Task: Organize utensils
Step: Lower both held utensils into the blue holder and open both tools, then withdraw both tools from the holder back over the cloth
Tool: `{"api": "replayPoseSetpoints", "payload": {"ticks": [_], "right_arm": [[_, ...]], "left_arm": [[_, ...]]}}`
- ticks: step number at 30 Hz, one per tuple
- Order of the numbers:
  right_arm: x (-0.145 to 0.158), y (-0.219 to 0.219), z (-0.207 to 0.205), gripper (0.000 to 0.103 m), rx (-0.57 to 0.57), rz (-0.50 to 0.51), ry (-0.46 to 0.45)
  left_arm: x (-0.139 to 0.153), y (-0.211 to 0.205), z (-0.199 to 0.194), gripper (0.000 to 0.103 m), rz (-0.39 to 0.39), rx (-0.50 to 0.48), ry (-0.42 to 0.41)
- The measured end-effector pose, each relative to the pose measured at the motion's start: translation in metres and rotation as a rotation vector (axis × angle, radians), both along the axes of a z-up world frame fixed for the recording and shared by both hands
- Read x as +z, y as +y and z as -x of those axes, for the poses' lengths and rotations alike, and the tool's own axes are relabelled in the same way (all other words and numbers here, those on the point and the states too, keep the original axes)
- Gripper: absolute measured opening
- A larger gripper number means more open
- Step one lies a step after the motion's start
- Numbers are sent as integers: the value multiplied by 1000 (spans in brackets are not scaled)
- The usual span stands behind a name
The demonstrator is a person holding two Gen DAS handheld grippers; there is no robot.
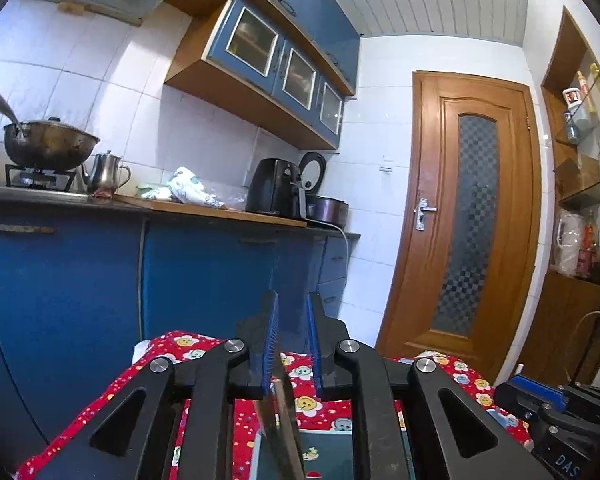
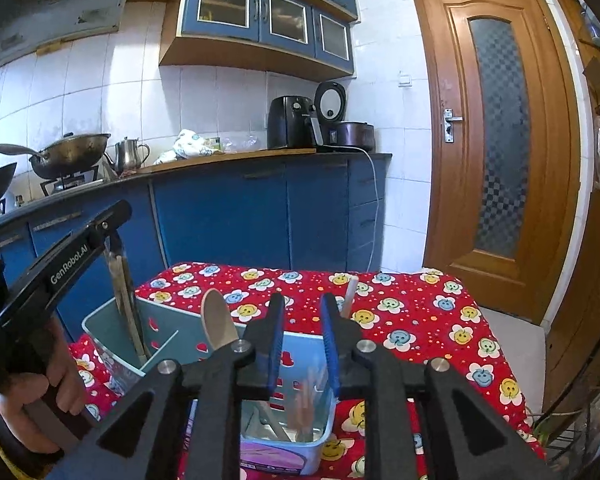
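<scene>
A pale blue plastic utensil holder (image 2: 168, 330) with heart cut-outs stands on the red flowered tablecloth (image 2: 412, 312). My left gripper (image 1: 293, 300) hangs over its teal left compartment (image 1: 332, 452). Brown chopsticks (image 1: 280, 408) run down between the jaws, near the left pad with a gap on the right, so the pads do not press them. From the right wrist view the left gripper (image 2: 114, 236) shows with the chopsticks (image 2: 122, 292) reaching into the holder. My right gripper (image 2: 302, 320) stands open over the right compartment, a blurred utensil (image 2: 306, 400) below it. A wooden spoon (image 2: 216, 322) stands upright in the holder.
A white stick (image 2: 350, 292) rises just beyond the right gripper. A hand (image 2: 40, 384) holds the left gripper. Behind the table runs a blue counter (image 2: 228, 208) with a wok (image 2: 72, 152), kettle and air fryer (image 2: 290, 122). A wooden door (image 2: 496, 136) and wire rack (image 2: 580, 424) stand right.
</scene>
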State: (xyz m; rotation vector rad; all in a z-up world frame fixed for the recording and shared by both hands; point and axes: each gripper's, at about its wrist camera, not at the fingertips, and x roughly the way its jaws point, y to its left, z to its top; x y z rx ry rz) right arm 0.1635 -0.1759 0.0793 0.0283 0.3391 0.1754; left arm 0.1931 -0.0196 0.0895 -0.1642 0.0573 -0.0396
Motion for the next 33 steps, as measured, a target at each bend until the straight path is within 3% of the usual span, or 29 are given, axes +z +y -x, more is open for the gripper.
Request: {"api": "replayPoseSetpoints", "payload": {"ticks": [15, 33], "right_arm": [[34, -12, 43, 22, 11, -44, -35], [18, -45, 110, 26, -52, -126, 32]], "left_arm": [[31, -1, 46, 15, -19, -75, 49], [14, 6, 97, 15, 16, -161, 282]]}}
